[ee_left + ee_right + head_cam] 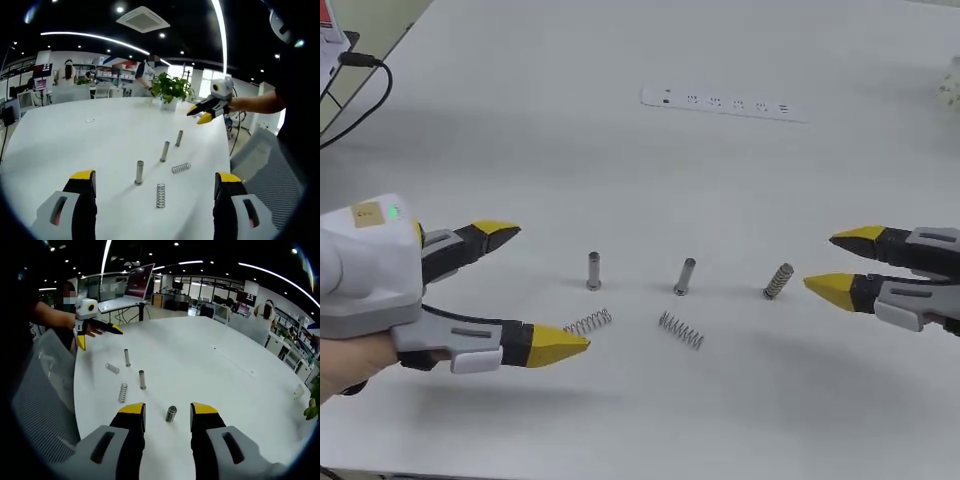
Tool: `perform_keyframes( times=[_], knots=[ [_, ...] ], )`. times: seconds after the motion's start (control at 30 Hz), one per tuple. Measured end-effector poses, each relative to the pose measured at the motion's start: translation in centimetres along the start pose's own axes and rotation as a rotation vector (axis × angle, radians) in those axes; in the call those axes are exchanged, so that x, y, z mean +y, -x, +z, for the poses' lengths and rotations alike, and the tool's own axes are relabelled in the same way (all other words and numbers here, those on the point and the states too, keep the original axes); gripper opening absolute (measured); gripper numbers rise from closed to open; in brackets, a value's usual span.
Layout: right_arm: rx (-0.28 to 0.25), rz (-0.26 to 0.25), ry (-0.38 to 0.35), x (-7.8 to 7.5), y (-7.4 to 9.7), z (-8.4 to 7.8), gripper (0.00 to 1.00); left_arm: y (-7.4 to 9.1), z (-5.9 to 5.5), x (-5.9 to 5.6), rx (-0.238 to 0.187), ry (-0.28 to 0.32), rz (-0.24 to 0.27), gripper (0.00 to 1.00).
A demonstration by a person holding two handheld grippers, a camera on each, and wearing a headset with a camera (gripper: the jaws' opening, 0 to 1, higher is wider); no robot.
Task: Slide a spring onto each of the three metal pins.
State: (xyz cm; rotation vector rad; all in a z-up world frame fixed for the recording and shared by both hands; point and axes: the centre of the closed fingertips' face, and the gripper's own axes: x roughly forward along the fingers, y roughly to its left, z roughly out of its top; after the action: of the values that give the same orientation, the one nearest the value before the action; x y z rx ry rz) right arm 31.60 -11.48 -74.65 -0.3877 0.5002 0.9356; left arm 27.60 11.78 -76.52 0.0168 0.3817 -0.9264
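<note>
near edge: tabletop (650, 190) bare between it and the two loose springs; mesh chair (270, 170) just off it in the left gripper view.
far edge: power strip (725, 103) lying along it, well apart from the pins; bare white surface between strip and row.
far left corner: dark cable (365, 75) looping onto the surface.
open room: clear gaps between the three pins; bare surface at both ends of the row, under each gripper.
left gripper (550, 288): jaws spread wide, nothing between them, over the near left part, tips toward the row.
right gripper (820, 262): jaws apart with a narrower gap, empty, over the near right part.
sprung pin (778, 281): right end of the row, standing, spring around it; just beside the right gripper's tips, touching neither.
middle pin (686, 277): standing, bare.
left pin (594, 270): standing, bare, nearest the left gripper.
row: parallel to the near edge, well in from it.
left loose spring (588, 322): flat, just on the near-edge side of the left pin.
right loose spring (681, 330): flat, on the near-edge side of the middle pin, apart from the other spring.
room: open office, ceiling light strips (220, 30), potted plant (170, 87) at the right end of the tabletop, open laptop (127, 287) past the left end, people at desks far back.
</note>
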Motion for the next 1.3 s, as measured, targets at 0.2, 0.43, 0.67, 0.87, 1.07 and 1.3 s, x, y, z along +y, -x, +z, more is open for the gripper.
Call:
perform_keyframes(
  times=[0.2,0.43,0.67,0.87,1.07,1.3],
  knots=[
    [0.003,0.015,0.006,0.8,0.3,0.1,0.34,0.1,0.0,-0.2,-0.001,-0.011,-0.007,0.98],
    [-0.005,0.041,0.021,2.1,0.3,0.7,0.34,0.4,0.0,-0.1,0.001,-0.013,0.001,0.98],
    [-0.019,0.059,0.020,3.1,0.1,1.3,0.34,0.6,0.3,0.0,-0.008,-0.012,0.007,0.97],
    [-0.023,0.089,0.031,4.3,-0.4,1.7,0.33,0.5,0.3,-0.1,-0.008,-0.009,0.003,0.96],
    [-0.025,0.119,0.038,5.4,-1.2,2.1,0.33,0.5,0.3,-0.2,-0.011,-0.014,0.000,0.96],
    [-0.035,0.163,0.048,6.8,-2.6,2.7,0.33,0.5,0.4,-0.1,-0.015,-0.015,0.005,0.98]
  ],
)
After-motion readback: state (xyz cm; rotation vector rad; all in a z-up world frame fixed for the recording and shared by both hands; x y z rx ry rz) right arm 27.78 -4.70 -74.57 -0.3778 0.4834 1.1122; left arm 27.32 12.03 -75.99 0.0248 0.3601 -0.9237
